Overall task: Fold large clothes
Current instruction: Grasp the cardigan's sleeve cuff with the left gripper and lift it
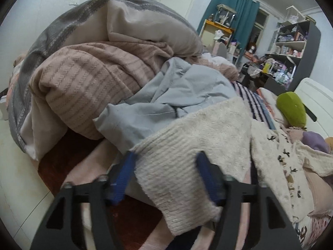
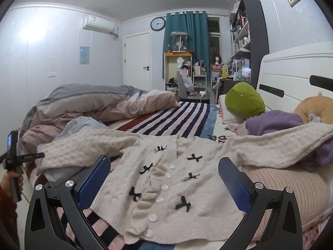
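Note:
A cream knit cardigan (image 2: 166, 177) with black bows and white buttons lies spread front-up on the bed. My right gripper (image 2: 164, 173) is open, its blue-padded fingers (image 2: 94, 179) wide apart over the cardigan's lower front. In the left wrist view my left gripper (image 1: 166, 168) is open, with the ribbed cuff of the cardigan's sleeve (image 1: 177, 166) lying between its fingers (image 1: 122, 177). The left gripper also shows at the far left of the right wrist view (image 2: 12, 158), held in a hand.
A heaped pink and grey duvet (image 1: 93, 66) and a light blue garment (image 1: 177, 91) lie beyond the sleeve. A striped blanket (image 2: 166, 116) covers the bed. A green cushion (image 2: 245, 100), purple cloth (image 2: 274, 123) and white headboard (image 2: 295, 70) are at the right. Red floor mat (image 1: 68, 152) below left.

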Tool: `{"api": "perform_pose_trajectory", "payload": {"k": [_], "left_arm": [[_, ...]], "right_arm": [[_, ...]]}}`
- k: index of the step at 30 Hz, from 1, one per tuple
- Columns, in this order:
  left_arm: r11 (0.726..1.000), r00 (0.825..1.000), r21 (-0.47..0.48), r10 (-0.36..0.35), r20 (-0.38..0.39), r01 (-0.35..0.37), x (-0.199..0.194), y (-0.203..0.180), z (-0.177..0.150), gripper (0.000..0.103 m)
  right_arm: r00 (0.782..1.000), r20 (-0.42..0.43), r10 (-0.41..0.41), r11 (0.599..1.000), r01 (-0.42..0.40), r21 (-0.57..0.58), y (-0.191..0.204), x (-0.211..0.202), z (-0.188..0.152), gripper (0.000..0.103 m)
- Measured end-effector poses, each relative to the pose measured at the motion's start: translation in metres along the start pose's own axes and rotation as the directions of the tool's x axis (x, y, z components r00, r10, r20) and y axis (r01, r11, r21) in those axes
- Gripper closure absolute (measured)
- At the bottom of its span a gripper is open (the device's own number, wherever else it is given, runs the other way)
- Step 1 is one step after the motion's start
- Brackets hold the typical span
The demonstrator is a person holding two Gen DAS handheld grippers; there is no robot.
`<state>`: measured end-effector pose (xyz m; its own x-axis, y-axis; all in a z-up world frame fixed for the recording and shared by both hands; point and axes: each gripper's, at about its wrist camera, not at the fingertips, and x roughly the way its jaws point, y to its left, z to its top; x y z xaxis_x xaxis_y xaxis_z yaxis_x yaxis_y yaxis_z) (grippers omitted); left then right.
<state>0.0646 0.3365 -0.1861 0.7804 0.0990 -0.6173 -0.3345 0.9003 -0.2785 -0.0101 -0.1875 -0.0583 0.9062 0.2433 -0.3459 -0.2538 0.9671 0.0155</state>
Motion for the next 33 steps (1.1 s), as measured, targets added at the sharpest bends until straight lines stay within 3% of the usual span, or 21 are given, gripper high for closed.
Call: {"api": "perform_pose_trajectory", "payload": {"k": [1, 4, 6, 10, 12, 15, 24, 33], "left_arm": [[1.000, 1.000, -0.009, 0.012, -0.007, -0.012, 0.001, 0.002, -0.001, 0.024], [0.999, 1.000, -0.047, -0.013, -0.021, 0.012, 0.004, 0.005, -0.003, 0.025], [0.999, 1.000, -0.040, -0.023, -0.005, 0.023, 0.000, 0.001, -0.004, 0.049], [0.999, 0.999, 0.020, -0.050, 0.003, 0.050, -0.009, -0.016, -0.002, 0.079], [0.996, 0.996, 0.028, -0.090, 0.017, 0.089, -0.015, -0.021, 0.000, 0.088], [0.994, 0.995, 0.071, -0.088, 0.043, 0.085, -0.027, -0.036, 0.005, 0.091], [0.968, 0.977, 0.182, -0.193, 0.085, 0.176, -0.056, -0.097, 0.023, 0.093], [0.908, 0.941, 0.318, -0.322, 0.108, 0.274, -0.073, -0.205, 0.038, 0.093]], "right_arm": [[1.000, -0.002, 0.003, 1.000, -0.003, 0.006, -0.001, 0.001, -0.001, 0.000], [1.000, -0.009, 0.012, 1.000, -0.011, 0.024, -0.006, 0.006, -0.003, 0.000], [1.000, -0.022, 0.005, 1.000, -0.005, 0.029, -0.008, 0.010, -0.007, 0.000], [0.999, -0.050, -0.007, 1.000, 0.008, 0.024, -0.011, 0.020, -0.014, 0.000], [0.998, -0.058, 0.010, 0.999, -0.008, 0.032, -0.012, 0.024, -0.016, 0.000], [0.998, -0.062, 0.031, 0.999, -0.029, 0.031, -0.012, 0.029, -0.017, 0.000], [0.997, -0.051, 0.058, 0.998, -0.056, 0.035, -0.013, 0.030, -0.014, 0.000], [0.998, -0.010, 0.059, 0.996, -0.058, 0.065, -0.042, 0.013, -0.016, 0.000]]}}
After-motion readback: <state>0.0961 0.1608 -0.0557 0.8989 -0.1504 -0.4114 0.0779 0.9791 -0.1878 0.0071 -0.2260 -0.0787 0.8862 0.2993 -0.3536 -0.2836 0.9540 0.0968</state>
